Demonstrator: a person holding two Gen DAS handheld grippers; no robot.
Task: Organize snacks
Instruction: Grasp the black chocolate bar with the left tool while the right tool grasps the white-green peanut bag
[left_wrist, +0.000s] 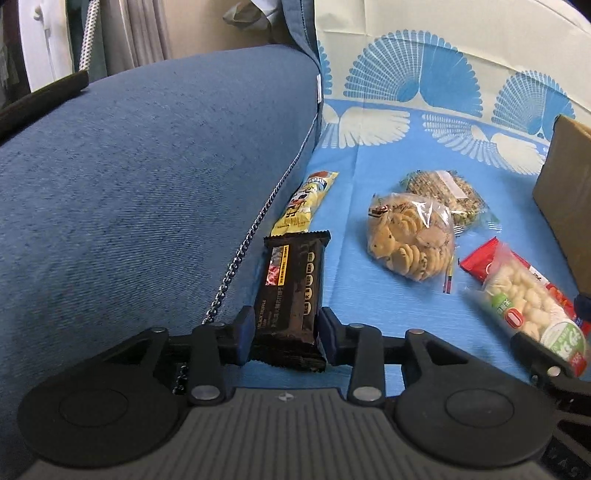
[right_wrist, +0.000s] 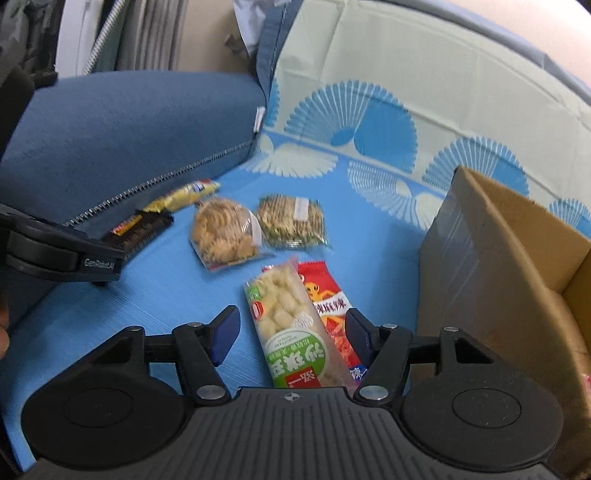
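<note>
1. Left wrist view: the left tongs (left_wrist: 284, 334) straddle the near end of a dark chocolate bar (left_wrist: 291, 295). Its long axis runs straight ahead along the fingers, away from the camera, beside the zipped edge of a blue cushion (left_wrist: 147, 166). The blue pads stand just beside the wrapper's sides; I judge them apart, not yet pressing.
2. Beyond the bar's far end lies a yellow snack packet (left_wrist: 304, 203), roughly in line with it.
3. Right wrist view: the right tongs (right_wrist: 291, 338) stand wide apart over a pale puffed-snack pack (right_wrist: 290, 332), which lies lengthwise between the fingers with clear space on its left side. A red spicy-snack packet (right_wrist: 332, 317) lies under its right edge, close to the right pad.
4. A bag of cookies (right_wrist: 225, 230) and a packet of seeded crackers (right_wrist: 291, 221) rest further off on the blue patterned sheet (right_wrist: 166, 295).
5. An open cardboard box (right_wrist: 517, 266) stands just right of the right tongs, so that hand is nearer it; probably the snacks go there.
</note>
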